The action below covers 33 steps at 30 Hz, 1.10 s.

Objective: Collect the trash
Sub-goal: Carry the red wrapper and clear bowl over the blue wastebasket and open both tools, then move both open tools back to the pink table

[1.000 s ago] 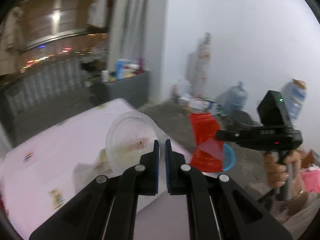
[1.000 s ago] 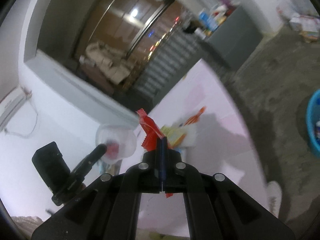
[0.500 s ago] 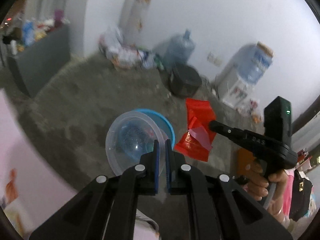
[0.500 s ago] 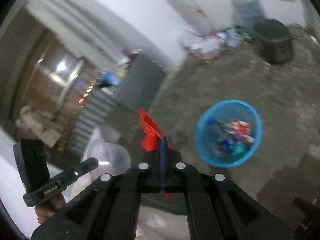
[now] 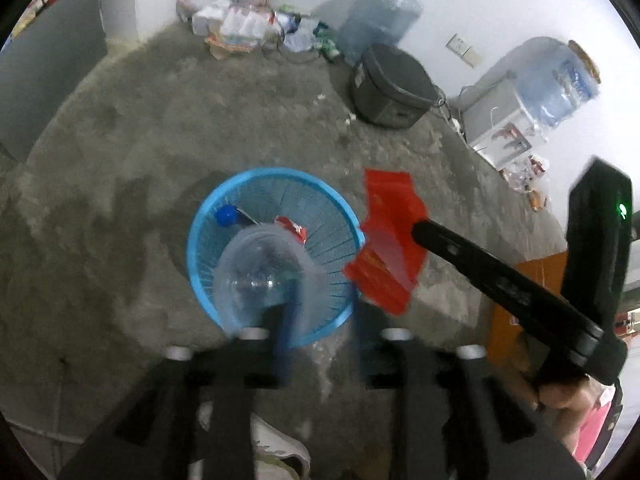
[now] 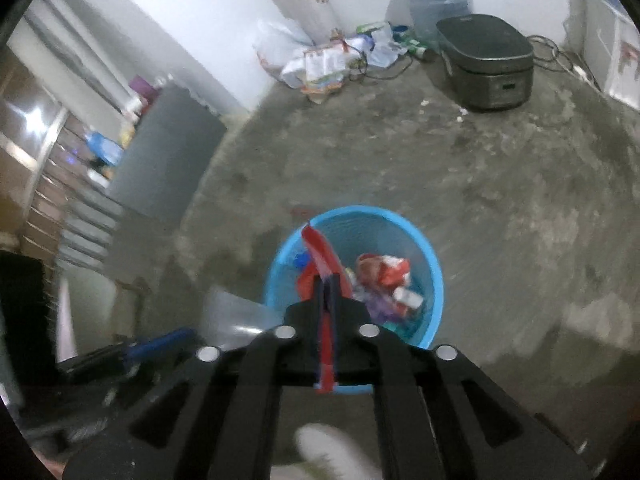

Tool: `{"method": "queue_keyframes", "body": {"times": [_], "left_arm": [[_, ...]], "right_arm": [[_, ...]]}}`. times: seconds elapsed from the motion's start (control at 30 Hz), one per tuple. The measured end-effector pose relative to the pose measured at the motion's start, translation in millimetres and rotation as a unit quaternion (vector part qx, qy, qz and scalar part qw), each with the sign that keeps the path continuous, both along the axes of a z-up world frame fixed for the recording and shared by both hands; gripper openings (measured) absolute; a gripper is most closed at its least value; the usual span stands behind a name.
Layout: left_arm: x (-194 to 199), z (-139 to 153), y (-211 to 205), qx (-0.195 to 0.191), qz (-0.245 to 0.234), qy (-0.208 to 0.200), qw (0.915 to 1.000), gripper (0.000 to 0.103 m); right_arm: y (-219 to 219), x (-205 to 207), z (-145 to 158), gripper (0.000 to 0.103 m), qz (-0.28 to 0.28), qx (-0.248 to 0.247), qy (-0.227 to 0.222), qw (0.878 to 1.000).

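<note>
A blue mesh trash basket (image 5: 224, 216) stands on the concrete floor, with several pieces of trash inside; it also shows in the right wrist view (image 6: 428, 280). My left gripper (image 5: 320, 312) is open right above the basket's near rim. A clear plastic bowl (image 5: 260, 276) is loose at its left finger, over the basket. My right gripper (image 6: 328, 284) is shut on a red wrapper (image 6: 320, 252) and holds it above the basket. The wrapper also shows in the left wrist view (image 5: 388, 236), just right of the basket.
A dark rice cooker (image 5: 392, 88) sits on the floor behind the basket. Water jugs (image 5: 380, 16) and a heap of bags and papers (image 5: 248, 24) line the white wall. A grey cabinet (image 6: 168, 152) stands at the left. My shoe (image 6: 332, 456) is near the basket.
Both grippers have swung from the table to above the blue basket. My left gripper has opened and let go of the clear bowl. My right gripper still holds the red wrapper.
</note>
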<state>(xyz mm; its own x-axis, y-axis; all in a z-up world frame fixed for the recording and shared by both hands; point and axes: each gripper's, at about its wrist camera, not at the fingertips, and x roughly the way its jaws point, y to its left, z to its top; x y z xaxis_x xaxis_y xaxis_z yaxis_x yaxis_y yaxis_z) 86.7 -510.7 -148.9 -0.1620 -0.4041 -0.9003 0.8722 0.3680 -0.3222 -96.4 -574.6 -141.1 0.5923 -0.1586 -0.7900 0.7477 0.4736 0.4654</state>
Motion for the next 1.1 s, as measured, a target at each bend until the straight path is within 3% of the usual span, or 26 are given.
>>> {"method": "queue_keyframes", "body": {"times": [0.07,0.17,0.4,0.67,0.83,0.9,1.1], "left_arm": [[8.3,-5.3,-1.7,-0.006,0.024,-0.012,0.9996,0.051],[13.6,-5.6,3.3,-0.009,0.039,-0.008,0.9992,0.053],[16.6,26.1,26.0,-0.050,0.038,-0.038,0.9973,0.055],[9.7,113.9,114.5,-0.147,0.037,-0.058,0.9867,0.057],[6.4,167.7,208.0,-0.209,0.065,-0.087,0.9719,0.061],[8.4,185.5,258.1,-0.225,0.090,-0.118,0.9631,0.062],[27.8,206.1,399.5,-0.224,0.212,-0.198,0.9305,0.062]], "right_arm": [[-9.1,7.4,-15.6,0.042,0.000,-0.017,0.039,0.999],[-8.4,10.8,-25.1,0.043,0.015,-0.028,0.056,0.998],[3.4,-16.1,-10.6,0.045,0.007,-0.020,0.004,1.000],[36.8,-33.9,36.9,0.052,0.027,0.006,-0.073,0.997],[75.2,-27.7,83.2,0.062,0.089,0.003,-0.122,0.989],[93.2,-22.6,98.6,0.063,0.123,0.005,-0.139,0.983],[163.8,10.0,123.1,0.063,0.250,0.021,-0.168,0.953]]}}
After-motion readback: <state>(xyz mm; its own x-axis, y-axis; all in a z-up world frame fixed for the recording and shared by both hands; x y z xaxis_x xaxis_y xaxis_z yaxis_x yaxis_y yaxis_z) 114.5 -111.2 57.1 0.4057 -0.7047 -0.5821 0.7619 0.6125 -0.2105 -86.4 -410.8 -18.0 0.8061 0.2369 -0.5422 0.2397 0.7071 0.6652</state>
